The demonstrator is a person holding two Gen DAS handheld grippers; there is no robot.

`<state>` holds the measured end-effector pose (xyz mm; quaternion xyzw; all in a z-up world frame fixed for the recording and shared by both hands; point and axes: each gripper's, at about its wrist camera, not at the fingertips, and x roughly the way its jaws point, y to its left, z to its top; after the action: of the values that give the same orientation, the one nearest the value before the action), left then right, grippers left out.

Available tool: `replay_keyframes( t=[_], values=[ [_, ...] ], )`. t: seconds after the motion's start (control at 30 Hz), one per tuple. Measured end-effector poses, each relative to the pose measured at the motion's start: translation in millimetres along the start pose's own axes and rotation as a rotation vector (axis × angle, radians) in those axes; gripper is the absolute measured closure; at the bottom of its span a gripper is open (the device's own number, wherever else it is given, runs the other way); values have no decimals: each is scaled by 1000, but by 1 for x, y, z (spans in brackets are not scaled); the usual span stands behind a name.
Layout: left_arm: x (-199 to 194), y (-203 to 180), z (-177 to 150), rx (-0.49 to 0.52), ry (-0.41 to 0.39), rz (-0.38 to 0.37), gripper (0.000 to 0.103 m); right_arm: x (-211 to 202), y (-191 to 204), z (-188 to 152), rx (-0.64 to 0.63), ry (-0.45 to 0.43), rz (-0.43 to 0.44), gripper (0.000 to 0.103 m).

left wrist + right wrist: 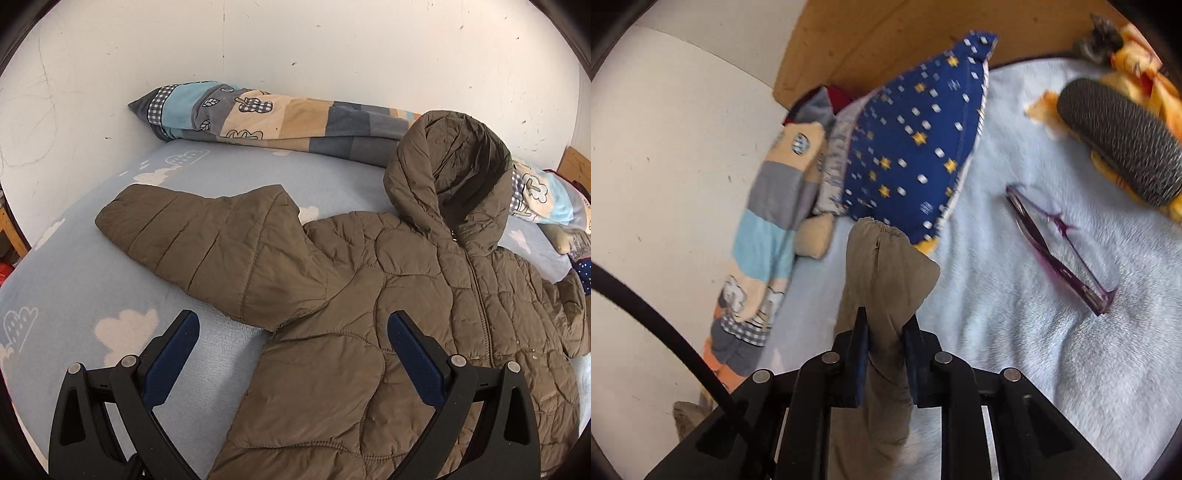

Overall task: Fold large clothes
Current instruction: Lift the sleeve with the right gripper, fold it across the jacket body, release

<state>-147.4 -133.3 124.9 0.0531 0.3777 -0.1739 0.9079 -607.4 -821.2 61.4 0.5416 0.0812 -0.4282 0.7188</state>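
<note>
Currently, the olive quilted jacket (369, 295) is laid front-up on the blue cloud-print bedding (74, 288), hood propped against the rolled patchwork blanket (258, 118). One sleeve cuff (882, 258) is pinched between the pressed-together fingers of the right gripper (884, 325) and is lifted off the bed. The left gripper (291, 332) is held spread wide above the jacket's side near the armpit, with nothing grasped. Slippery padded fabric could be lost from so narrow a pinch if the sleeve is swung fast. With the body unpinned, the whole jacket might be dragged askew. The purple glasses (1060, 251) lying nearby could be swept or crushed under a carelessly dropped sleeve.
</note>
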Motion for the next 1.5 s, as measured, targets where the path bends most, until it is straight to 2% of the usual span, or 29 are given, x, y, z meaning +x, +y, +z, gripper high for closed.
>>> replay_keyframes(
  t=[0.2, 0.3, 0.47, 0.63, 0.87, 1.03, 1.3, 1.5],
  values=[
    [-8, 5, 2, -21, -19, -11, 2, -72, 56, 14, -71, -84, 122, 85],
    [-10, 8, 3, -34, -17, -22, 1, -105, 90, 11, -121, -117, 186, 85],
    [-15, 9, 3, -34, -26, -29, 2, -143, 150, -19, -212, -115, 280, 85],
    [-17, 11, 1, -29, -24, -41, 2, -162, 195, -52, -261, -79, 368, 85],
    [-15, 3, 0, -4, -9, -61, 1, -160, 247, -94, -300, -14, 437, 85],
    [-5, -2, -2, 7, 30, -64, 1, -150, 282, -132, -344, 46, 487, 85],
    [1, -5, -3, -2, 53, -75, 2, -121, 329, -206, -486, 167, 502, 85],
    [16, -11, 1, -13, 72, -68, 2, -95, 344, -254, -583, 255, 507, 85]
  ],
)
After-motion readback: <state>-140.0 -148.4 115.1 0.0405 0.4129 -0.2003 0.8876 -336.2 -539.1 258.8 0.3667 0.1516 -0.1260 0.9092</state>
